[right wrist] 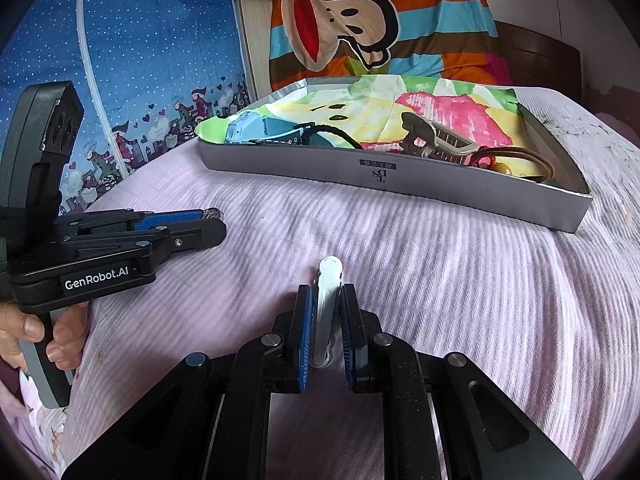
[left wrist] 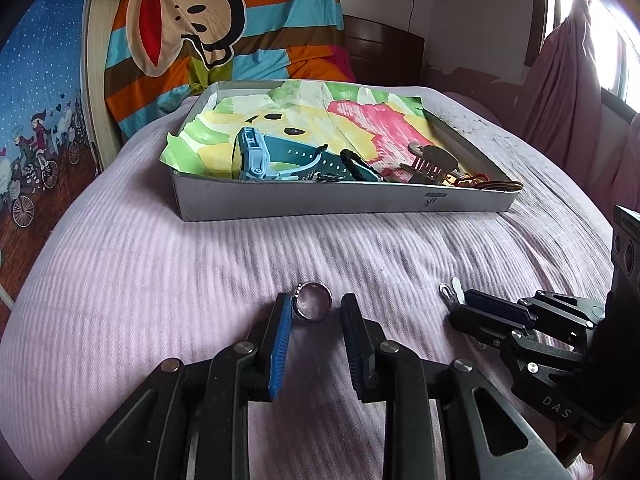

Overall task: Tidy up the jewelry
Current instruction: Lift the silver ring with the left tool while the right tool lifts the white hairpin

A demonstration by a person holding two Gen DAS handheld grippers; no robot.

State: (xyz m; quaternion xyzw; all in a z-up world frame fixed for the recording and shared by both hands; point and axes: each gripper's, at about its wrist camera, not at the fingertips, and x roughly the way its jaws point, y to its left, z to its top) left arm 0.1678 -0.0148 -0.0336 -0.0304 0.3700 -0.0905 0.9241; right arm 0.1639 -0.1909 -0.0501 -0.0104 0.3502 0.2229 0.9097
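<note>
Soft purple bedspread [left wrist: 160,280]: left gripper [left wrist: 316,308] sits wide around the ring [left wrist: 314,307], right gripper [right wrist: 327,312] pinches the hair clip [right wrist: 326,308]. Ring could sink or roll into the folds.

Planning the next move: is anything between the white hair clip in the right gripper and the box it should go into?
Nothing visible. Open pink bedspread lies between the hair clip, held by the right gripper, and the box; only its low front wall must be cleared. The left gripper sits off to the side.
</note>
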